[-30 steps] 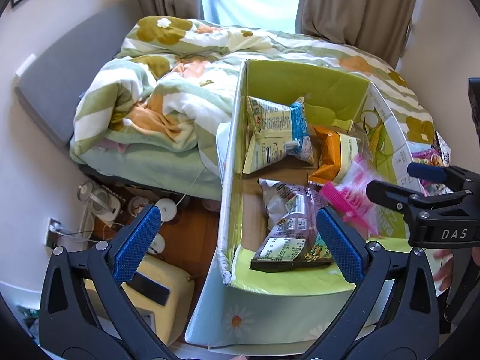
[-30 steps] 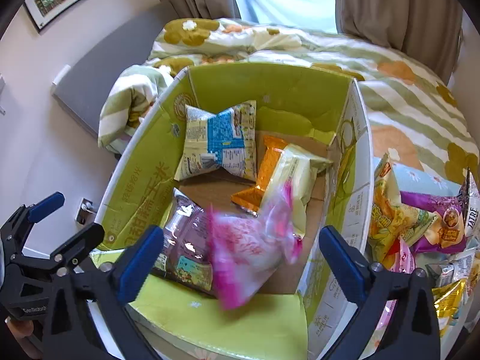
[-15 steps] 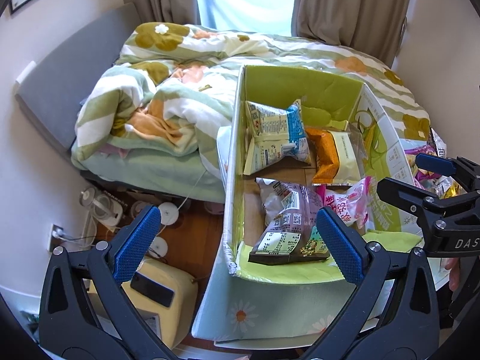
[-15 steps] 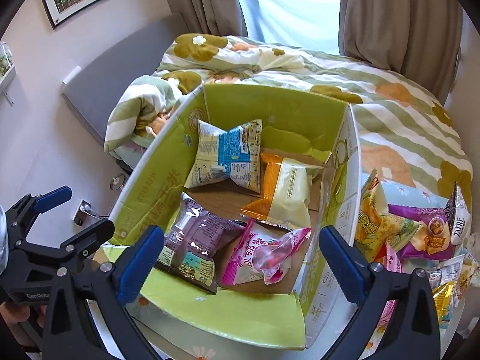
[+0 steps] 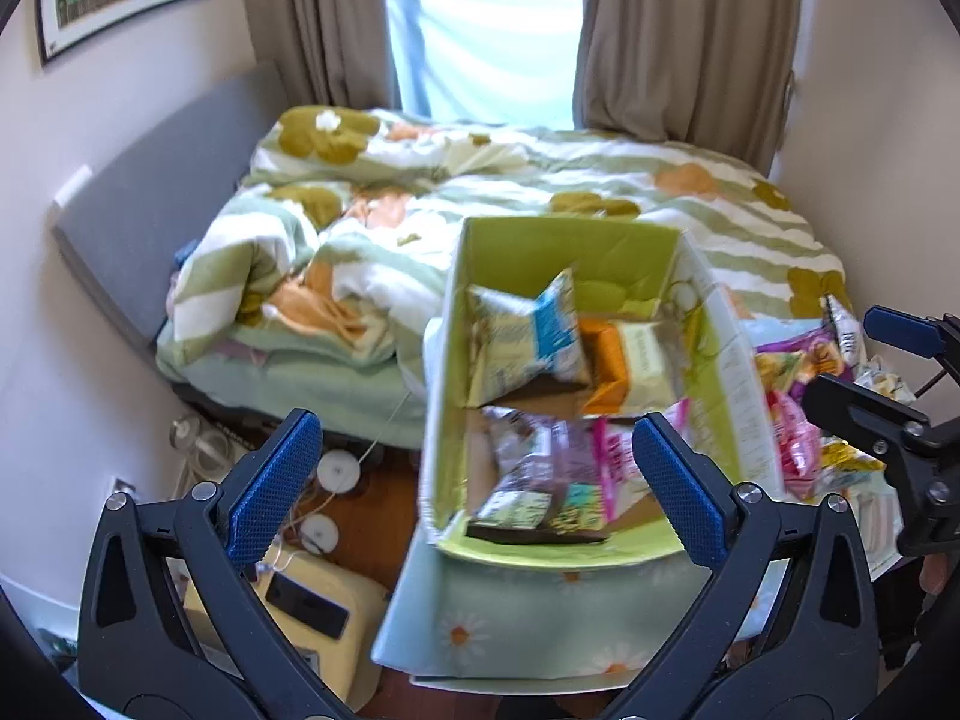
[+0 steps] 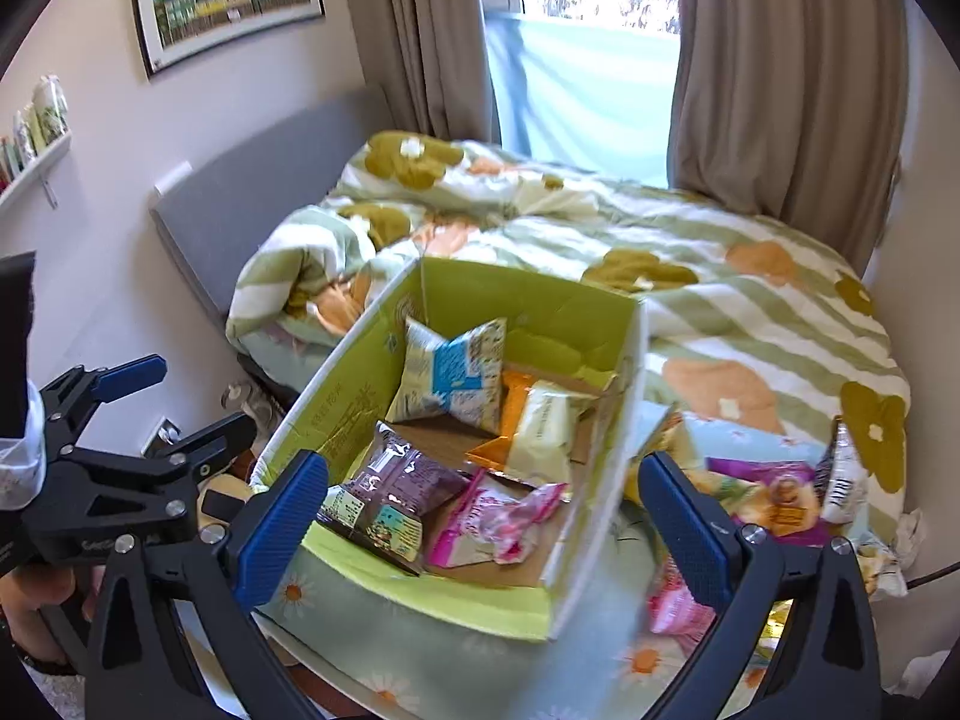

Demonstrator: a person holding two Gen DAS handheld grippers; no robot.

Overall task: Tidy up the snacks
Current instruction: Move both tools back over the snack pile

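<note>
Snacks (image 6: 774, 504) lay heaped loose on the bed just right of the box (image 6: 354, 396), which already held four packets. Both the left gripper (image 5: 474, 474) and the right gripper (image 6: 483, 516) hovered with jaws spread wide, holding nothing. Slippery, puffy bags could well squirt from a pinch, and a careless reach might nudge the light box off the bed edge.
</note>
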